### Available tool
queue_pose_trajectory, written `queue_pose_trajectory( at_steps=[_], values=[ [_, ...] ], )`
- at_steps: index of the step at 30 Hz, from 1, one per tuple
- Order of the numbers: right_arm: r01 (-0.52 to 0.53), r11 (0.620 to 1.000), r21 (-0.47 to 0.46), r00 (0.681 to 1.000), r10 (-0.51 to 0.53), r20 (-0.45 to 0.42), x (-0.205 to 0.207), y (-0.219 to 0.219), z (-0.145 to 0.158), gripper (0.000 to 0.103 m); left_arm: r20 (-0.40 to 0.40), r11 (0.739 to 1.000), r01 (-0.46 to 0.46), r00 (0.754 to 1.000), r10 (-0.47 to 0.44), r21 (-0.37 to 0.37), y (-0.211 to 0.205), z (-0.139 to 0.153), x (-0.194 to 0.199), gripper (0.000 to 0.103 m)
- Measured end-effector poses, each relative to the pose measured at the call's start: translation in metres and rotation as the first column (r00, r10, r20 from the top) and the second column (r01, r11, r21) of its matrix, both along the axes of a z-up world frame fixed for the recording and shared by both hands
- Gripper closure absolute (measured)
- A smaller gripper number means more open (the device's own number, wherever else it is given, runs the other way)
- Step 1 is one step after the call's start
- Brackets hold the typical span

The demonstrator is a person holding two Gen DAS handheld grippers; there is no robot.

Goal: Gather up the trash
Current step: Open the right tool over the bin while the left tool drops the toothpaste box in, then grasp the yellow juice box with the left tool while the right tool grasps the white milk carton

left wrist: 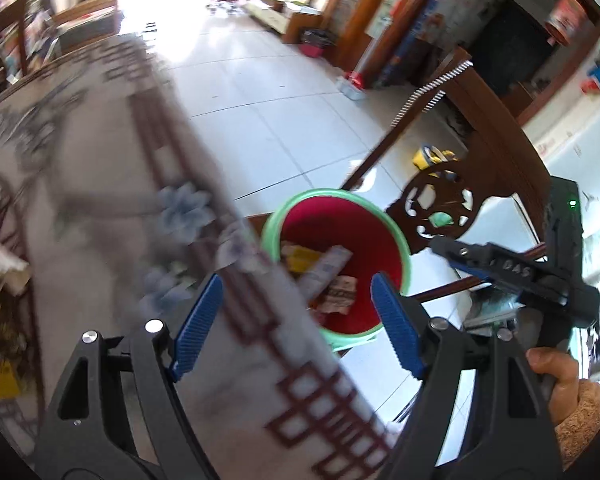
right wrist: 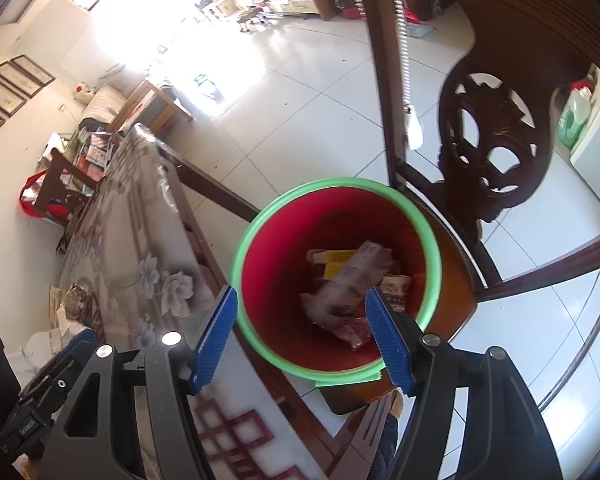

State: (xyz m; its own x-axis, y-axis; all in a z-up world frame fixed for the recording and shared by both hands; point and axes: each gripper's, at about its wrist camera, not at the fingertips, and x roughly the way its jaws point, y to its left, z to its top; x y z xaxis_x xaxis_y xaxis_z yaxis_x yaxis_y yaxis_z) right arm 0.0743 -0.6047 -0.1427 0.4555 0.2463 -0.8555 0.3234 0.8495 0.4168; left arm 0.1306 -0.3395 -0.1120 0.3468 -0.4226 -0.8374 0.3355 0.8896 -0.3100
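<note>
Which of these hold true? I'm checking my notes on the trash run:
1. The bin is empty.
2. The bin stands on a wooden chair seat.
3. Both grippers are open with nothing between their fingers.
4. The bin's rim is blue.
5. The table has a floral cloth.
1. False: the red bin holds wrappers and other scraps.
2. True: it rests on the carved wooden chair.
3. True: the left gripper and right gripper stand open and empty.
4. False: the rim is green.
5. True: the tablecloth shows flowers.
</note>
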Motion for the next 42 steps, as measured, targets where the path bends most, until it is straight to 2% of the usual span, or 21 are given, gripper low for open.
queue_pose_trajectory(
  at_steps=[3, 8, 12, 19, 23, 27, 28, 31, 34, 35, 39, 42],
  values=[
    [-0.023, 1.000, -0.002, 1.000, 0.023, 0.011, 0.000, 0.013, 0.004, 0.033, -0.005, 0.997, -0.072, 0.997, 0.072, 0.006, 0.031, 0.002, -0.009, 0.029],
    [-0.093, 0.996, -0.005, 0.995, 0.093, 0.023, 0.001, 0.047, 0.012, 0.033, 0.007, 0.978, -0.209, 0.978, 0.209, 0.026, 0.089, 0.007, -0.022, 0.029],
    [-0.159, 0.987, -0.001, 0.987, 0.159, 0.022, -0.001, 0.076, 0.017, 0.033, -0.009, 0.949, -0.312, 0.950, 0.313, 0.049, 0.140, 0.004, -0.035, 0.029],
    [-0.241, 0.971, -0.011, 0.970, 0.241, 0.021, -0.008, 0.132, 0.021, 0.033, -0.004, 0.905, -0.418, 0.908, 0.420, 0.081, 0.205, 0.001, -0.053, 0.029],
    [-0.259, 0.966, -0.023, 0.966, 0.259, 0.020, -0.016, 0.159, 0.024, 0.033, 0.022, 0.875, -0.471, 0.882, 0.471, 0.116, 0.242, -0.005, -0.043, 0.029],
    [-0.263, 0.964, -0.038, 0.964, 0.264, 0.011, -0.027, 0.183, 0.026, 0.033, 0.004, 0.844, -0.519, 0.852, 0.523, 0.134, 0.276, -0.017, -0.020, 0.029],
    [-0.262, 0.964, -0.040, 0.965, 0.262, 0.009, -0.030, 0.189, 0.027, 0.033, 0.010, 0.842, -0.519, 0.852, 0.524, 0.148, 0.278, -0.020, -0.015, 0.029],
    [-0.254, 0.966, -0.045, 0.967, 0.254, 0.001, -0.041, 0.204, 0.028, 0.033, -0.014, 0.843, -0.497, 0.860, 0.510, 0.206, 0.287, -0.038, 0.003, 0.035],
    [-0.252, 0.966, -0.057, 0.968, 0.252, 0.000, -0.049, 0.218, 0.031, 0.033, -0.071, 0.856, -0.470, 0.867, 0.493, 0.215, 0.294, -0.056, 0.010, 0.054],
    [-0.253, 0.965, -0.064, 0.967, 0.253, 0.002, -0.052, 0.224, 0.033, 0.033, -0.086, 0.862, -0.462, 0.870, 0.486, 0.207, 0.296, -0.059, 0.010, 0.064],
    [-0.279, 0.957, -0.080, 0.960, 0.281, 0.005, -0.053, 0.251, 0.037, 0.033, -0.094, 0.888, -0.440, 0.886, 0.454, 0.136, 0.308, -0.053, -0.008, 0.065],
    [-0.329, 0.940, -0.092, 0.944, 0.331, 0.006, -0.046, 0.277, 0.039, 0.033, -0.091, 0.904, -0.413, 0.901, 0.423, 0.111, 0.317, -0.044, -0.031, 0.065]
  ],
)
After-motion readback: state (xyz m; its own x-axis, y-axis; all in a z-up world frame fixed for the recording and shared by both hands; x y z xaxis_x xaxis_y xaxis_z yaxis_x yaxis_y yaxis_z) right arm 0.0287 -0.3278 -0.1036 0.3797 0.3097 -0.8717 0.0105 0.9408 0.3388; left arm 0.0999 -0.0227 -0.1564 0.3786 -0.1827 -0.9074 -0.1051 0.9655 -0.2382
